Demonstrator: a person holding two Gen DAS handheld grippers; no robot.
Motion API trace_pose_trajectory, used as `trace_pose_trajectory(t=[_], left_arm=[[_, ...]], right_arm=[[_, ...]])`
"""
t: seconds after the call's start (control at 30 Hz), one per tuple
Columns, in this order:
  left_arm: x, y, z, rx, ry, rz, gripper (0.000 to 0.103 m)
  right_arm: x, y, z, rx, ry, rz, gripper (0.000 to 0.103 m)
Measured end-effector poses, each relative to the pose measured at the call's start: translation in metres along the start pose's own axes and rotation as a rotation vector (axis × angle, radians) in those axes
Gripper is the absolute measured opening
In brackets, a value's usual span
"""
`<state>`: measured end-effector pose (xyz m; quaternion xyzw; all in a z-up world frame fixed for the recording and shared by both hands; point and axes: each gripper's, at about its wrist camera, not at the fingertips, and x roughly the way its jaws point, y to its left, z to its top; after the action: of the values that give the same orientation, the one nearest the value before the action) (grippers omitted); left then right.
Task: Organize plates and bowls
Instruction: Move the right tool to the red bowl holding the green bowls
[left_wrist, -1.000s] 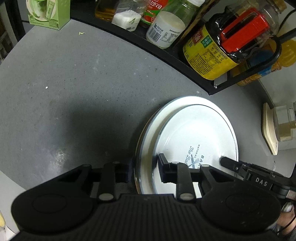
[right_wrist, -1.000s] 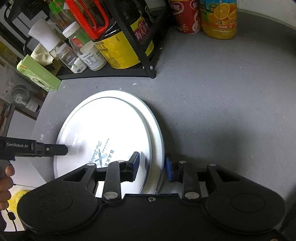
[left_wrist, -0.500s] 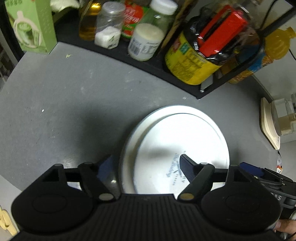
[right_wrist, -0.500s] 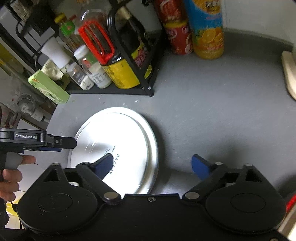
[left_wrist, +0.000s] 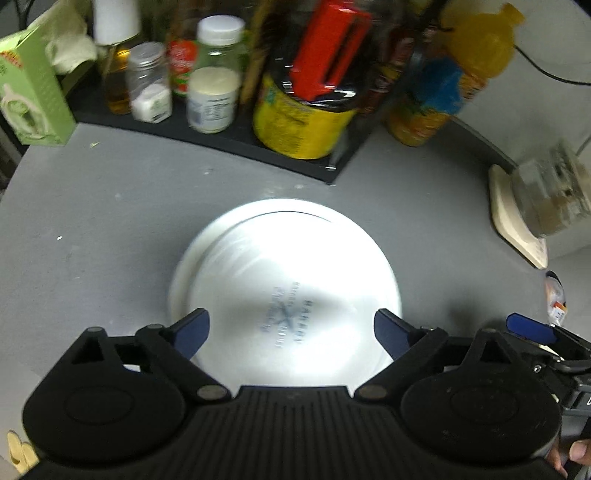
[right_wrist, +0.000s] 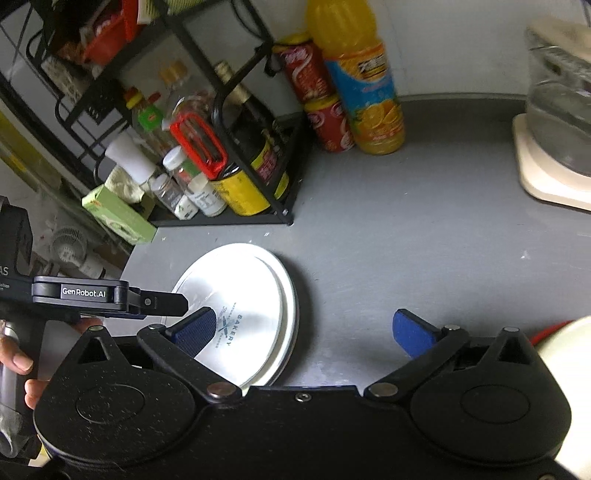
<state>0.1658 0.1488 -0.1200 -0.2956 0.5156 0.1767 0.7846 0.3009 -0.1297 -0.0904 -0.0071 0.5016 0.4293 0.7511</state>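
Note:
Two white plates lie stacked on the grey counter; the top plate (left_wrist: 288, 280) bears a blue "BAKERY" print and sits on a slightly larger plate (left_wrist: 184, 266). The stack also shows in the right wrist view (right_wrist: 247, 295). My left gripper (left_wrist: 288, 328) is open and empty, raised above the near edge of the stack. My right gripper (right_wrist: 306, 328) is open and empty, above the counter just right of the stack. The left gripper's finger (right_wrist: 159, 302) shows in the right wrist view over the stack's left side.
A black rack (right_wrist: 236, 218) with bottles and jars stands behind the plates. A green box (left_wrist: 29, 96) is at the rack's left. An orange juice bottle (right_wrist: 362, 96) and red cans (right_wrist: 321, 107) stand at the back. A kettle on a cream base (right_wrist: 546, 181) is right.
Both grippers opened, let go of the plate rim and pulled up and back. The plates stay stacked on the counter.

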Motion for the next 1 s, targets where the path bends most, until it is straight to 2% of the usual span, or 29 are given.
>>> trace_pose_trajectory(t=[0.07,0.37,0.5,1.0], left_arm=[[-0.001,-0.010,-0.001,0.012,0.000,-0.011,0.102],[-0.004,-0.059,-0.004,0.094,-0.005,-0.059,0.102],[-0.001,-0.081,-0.007,0.149,0.002,-0.053,0.102],[0.027,-0.180,-0.014,0.359,0.078,-0.134,0.102]], right_arm=[[-0.010,-0.005,-0.002,0.005,-0.012,0.009,0.103],[-0.045,-0.039,-0.010,0.083,-0.084,-0.014,0.103],[-0.060,-0.056,-0.016,0.118,-0.108,-0.057,0.103],[-0.110,-0.119,-0.046,0.296,-0.209,-0.197,0.103]])
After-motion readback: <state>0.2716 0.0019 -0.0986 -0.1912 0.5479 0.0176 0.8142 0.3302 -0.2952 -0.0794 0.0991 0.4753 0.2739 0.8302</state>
